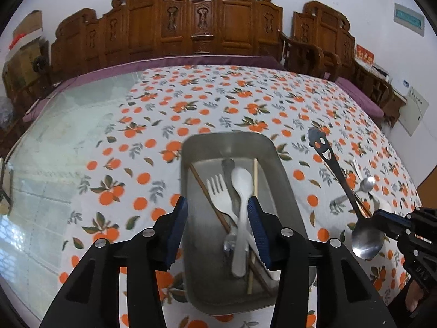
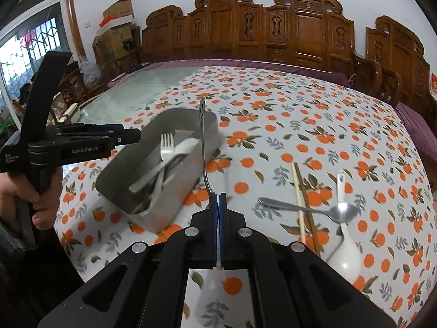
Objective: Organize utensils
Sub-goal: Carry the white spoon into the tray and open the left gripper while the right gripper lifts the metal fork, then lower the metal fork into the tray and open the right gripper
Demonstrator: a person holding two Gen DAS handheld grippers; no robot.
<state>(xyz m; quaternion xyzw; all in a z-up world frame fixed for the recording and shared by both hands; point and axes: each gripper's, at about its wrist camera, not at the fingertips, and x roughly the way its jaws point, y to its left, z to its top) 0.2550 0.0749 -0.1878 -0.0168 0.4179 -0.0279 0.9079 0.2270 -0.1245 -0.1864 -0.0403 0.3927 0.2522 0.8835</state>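
A grey metal tray (image 1: 284,180) (image 2: 180,199) lies on the orange-print tablecloth and holds a fork (image 1: 218,191), a white spoon (image 1: 241,188), chopsticks and other cutlery. My left gripper (image 1: 218,224) is open above the tray, its jaws on either side of the white spoon without touching it. My right gripper (image 2: 218,199) is shut on a long metal spoon (image 2: 202,142) with a smiley-face handle, held above the table beside the tray's right side. This spoon also shows in the left wrist view (image 1: 338,180).
Loose on the cloth to the right lie a metal spoon (image 2: 308,209), a pair of chopsticks (image 2: 303,205) and a white ceramic spoon (image 2: 344,243). Carved wooden chairs (image 2: 273,32) line the far table edge. Bare glass tabletop (image 1: 54,142) lies left.
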